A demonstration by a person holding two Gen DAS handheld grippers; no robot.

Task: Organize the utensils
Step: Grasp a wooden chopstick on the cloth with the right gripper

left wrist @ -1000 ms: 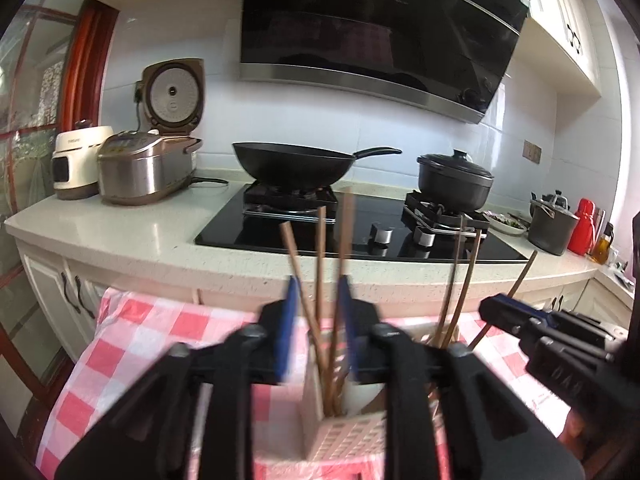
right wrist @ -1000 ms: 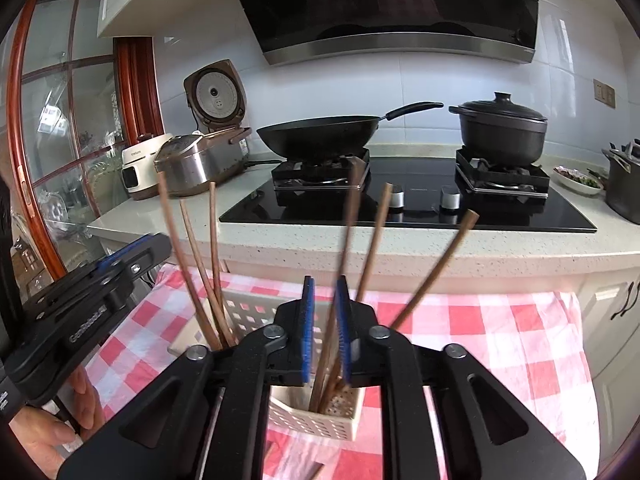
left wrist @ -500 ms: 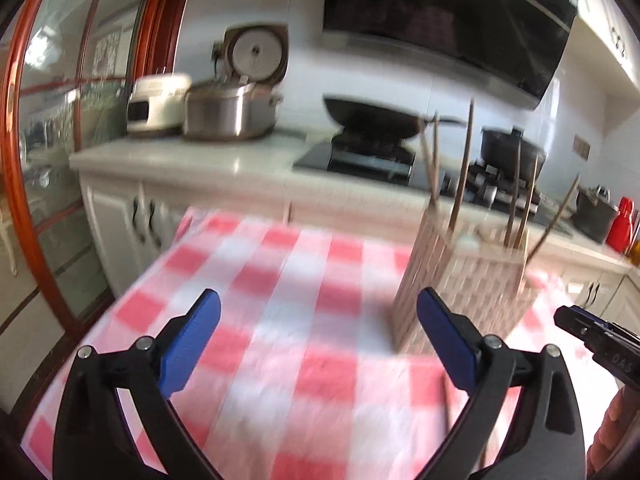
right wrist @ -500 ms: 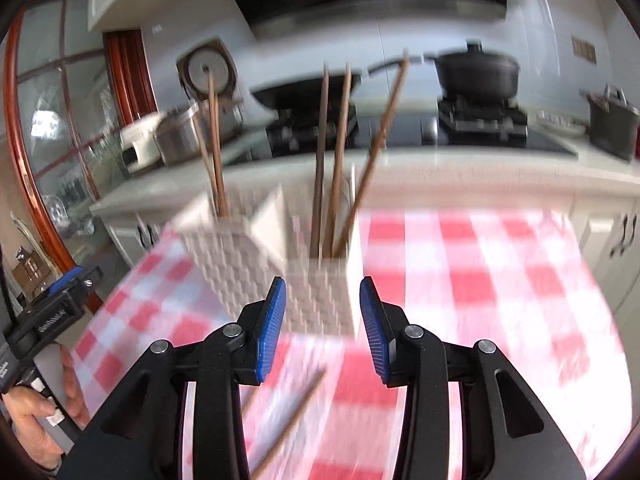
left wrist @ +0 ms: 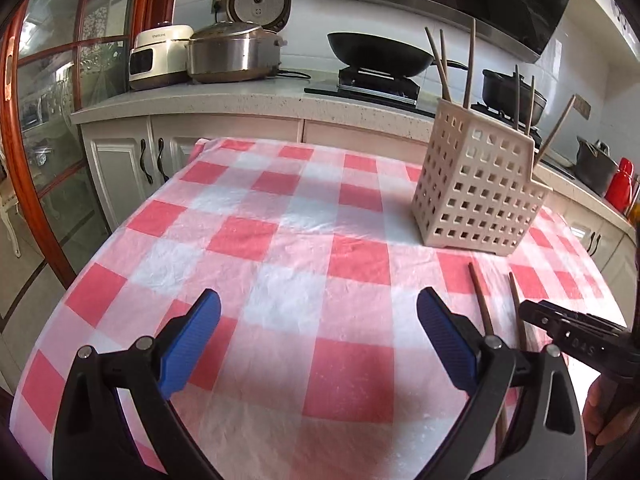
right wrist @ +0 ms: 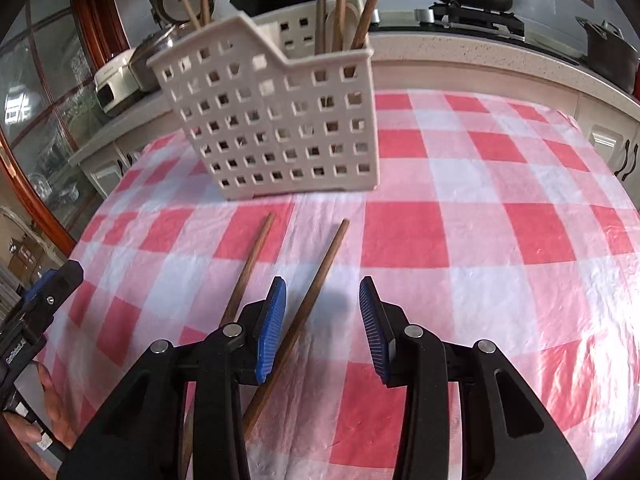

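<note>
Since the earlier frame both grippers had dropped away from the perforated caddy [right wrist: 276,120] toward the red-and-white checked tablecloth [left wrist: 280,240]. The caddy stood upright holding 6 chopsticks, while 2 loose chopsticks [right wrist: 316,280] lay before it. The left gripper [left wrist: 318,340] gaped wide and empty; the right gripper [right wrist: 322,320], part-open, held nothing, 1 chopstick lying under its left pad.

The left gripper [left wrist: 318,340] points downward with its blue pads spread wide and nothing between them. The right gripper [right wrist: 322,322] also tilts down, jaws partly apart, gripping nothing. A hand [right wrist: 48,408] grips the left tool's handle.
</note>
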